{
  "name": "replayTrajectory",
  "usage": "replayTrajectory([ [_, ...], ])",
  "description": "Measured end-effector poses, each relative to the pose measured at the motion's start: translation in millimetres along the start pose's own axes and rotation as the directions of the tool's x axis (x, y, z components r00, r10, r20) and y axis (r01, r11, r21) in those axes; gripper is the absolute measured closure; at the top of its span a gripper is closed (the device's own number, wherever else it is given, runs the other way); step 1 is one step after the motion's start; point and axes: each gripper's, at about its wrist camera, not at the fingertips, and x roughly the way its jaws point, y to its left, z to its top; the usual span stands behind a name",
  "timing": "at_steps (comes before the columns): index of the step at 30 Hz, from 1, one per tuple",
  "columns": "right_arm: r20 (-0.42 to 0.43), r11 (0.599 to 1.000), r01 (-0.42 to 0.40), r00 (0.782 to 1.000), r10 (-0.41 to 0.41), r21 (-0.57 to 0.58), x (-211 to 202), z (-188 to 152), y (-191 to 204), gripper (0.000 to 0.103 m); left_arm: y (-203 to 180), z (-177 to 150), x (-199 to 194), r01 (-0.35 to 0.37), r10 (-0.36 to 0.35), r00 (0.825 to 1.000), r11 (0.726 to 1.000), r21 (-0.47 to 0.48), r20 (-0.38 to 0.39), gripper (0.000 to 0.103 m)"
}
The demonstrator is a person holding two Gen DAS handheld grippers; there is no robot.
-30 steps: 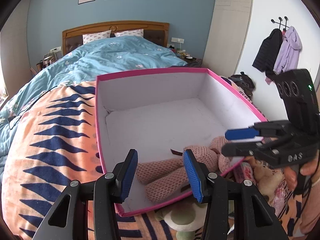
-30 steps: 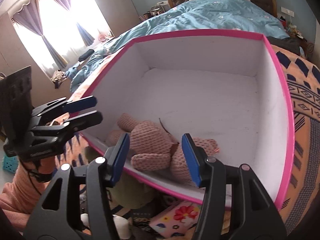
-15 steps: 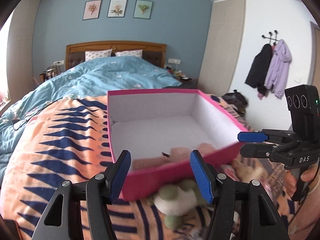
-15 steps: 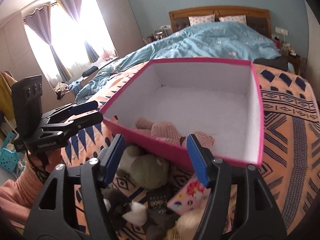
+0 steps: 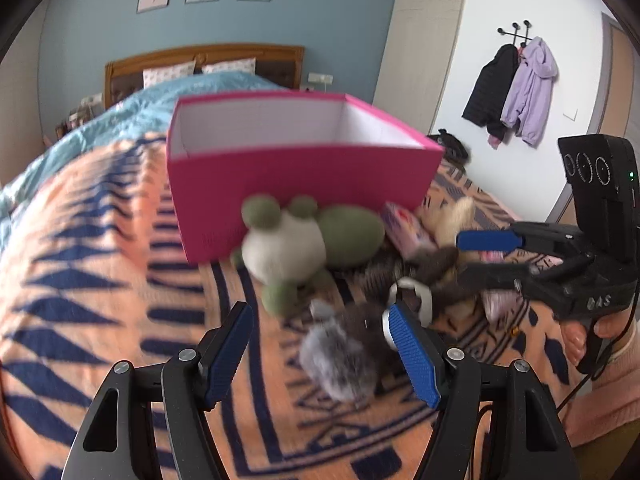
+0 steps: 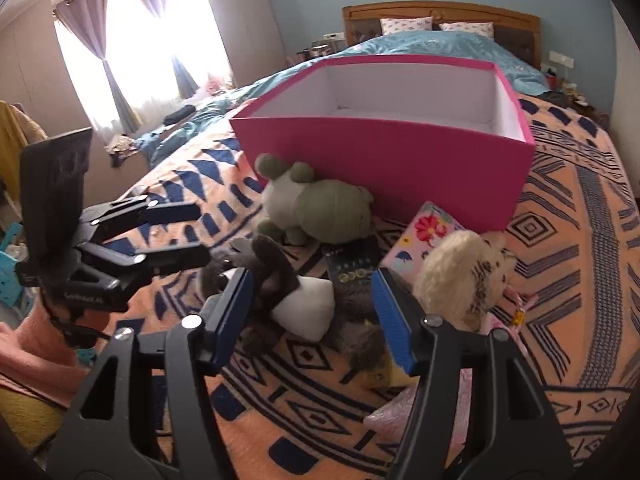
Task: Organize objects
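A pink box with a white inside stands on the patterned blanket; its contents are hidden behind the front wall. In front of it lie a green frog plush, a grey furry toy, a cream plush and a flowered pink card. My left gripper hovers low over the grey furry toy, jaws opening, holding nothing. My right gripper hangs over a grey-and-white plush, which shows between the closing jaws; the pads do not press on it.
The orange and navy blanket covers the near half of the bed, with a blue duvet and headboard behind the box. A dark packet lies among the toys. Coats hang on the right wall. A person's hand grips the right tool.
Both grippers have drawn back from inside the pink box to the toy pile in front of it. The pink knitted toy stayed in the box. The left jaws have spread wider.
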Motion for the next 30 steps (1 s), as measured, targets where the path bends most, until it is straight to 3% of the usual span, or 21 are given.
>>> replayTrajectory([
  [3,0.027,0.998,0.060,0.998,-0.061,0.027,-7,-8,-6,0.042,0,-12,3,0.023,-0.023,1.000,0.999,-0.030,-0.018,0.031],
  [8,-0.014,0.994,0.087,0.996,-0.086,0.069,0,-20,-15,0.042,3,-24,13,0.045,-0.049,0.997,0.996,-0.070,-0.057,0.032],
  [15,0.025,0.990,0.095,0.995,-0.098,0.109,17,-20,-19,0.044,4,-24,16,0.075,-0.082,0.994,0.992,-0.103,-0.067,0.038],
  [22,0.020,0.984,0.100,0.994,-0.104,0.145,19,-22,-28,0.083,-4,-25,18,0.117,-0.127,0.988,0.987,-0.107,-0.088,0.056],
  [30,0.070,0.986,-0.018,0.998,0.007,0.167,5,-18,-27,0.088,-8,-21,13,0.133,-0.143,0.988,0.982,-0.134,-0.065,0.061],
])
